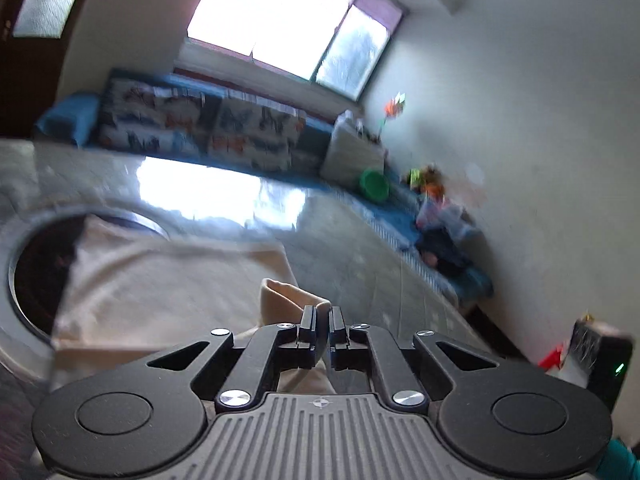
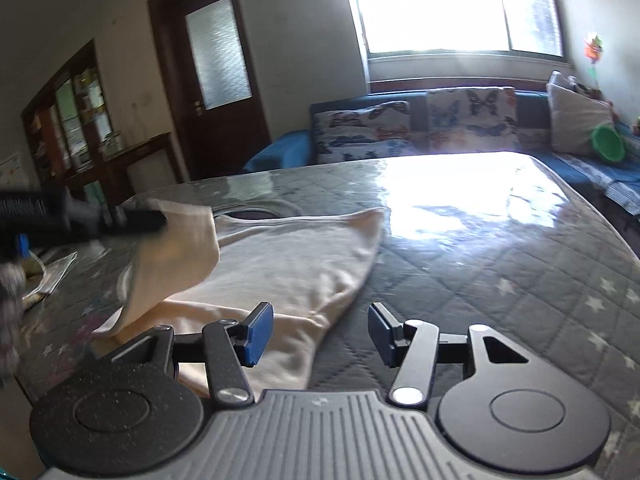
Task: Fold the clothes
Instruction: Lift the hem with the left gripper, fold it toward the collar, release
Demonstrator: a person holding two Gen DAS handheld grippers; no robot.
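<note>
Pinching a fold of cream fabric between its nearly closed jaws, the left gripper (image 1: 322, 330) holds an edge of the cream garment (image 1: 168, 280) lifted off the table; the cloth bunches up just above the black fingertips and runs down between them. In the right wrist view this same gripper (image 2: 156, 218) appears at the left edge, blurred, with a flap of the garment (image 2: 280, 264) hanging from it and curling back over the rest.

The right gripper (image 2: 320, 334) hovers low over the near edge of the table with its jaws wide apart and nothing between them. Its blue-padded left finger (image 2: 258, 334) sits above the garment's near hem, while the right finger is over bare tabletop.

The garment lies spread on the left-centre of the grey quilted table cover (image 2: 500, 264), which is printed with small stars and shines under a glossy sheet. A dark round opening (image 1: 44, 264) in the cover shows beyond the cloth's far edge. Some papers (image 2: 52, 276) lie at the table's left side.

Beyond the table stands a blue sofa (image 2: 280, 148) with butterfly-print cushions (image 2: 400, 128) and a green bowl (image 2: 608, 144). Behind it a bright window (image 2: 452, 4) glares, and a dark wooden door (image 2: 216, 80) with a frosted pane stands to the left.
</note>
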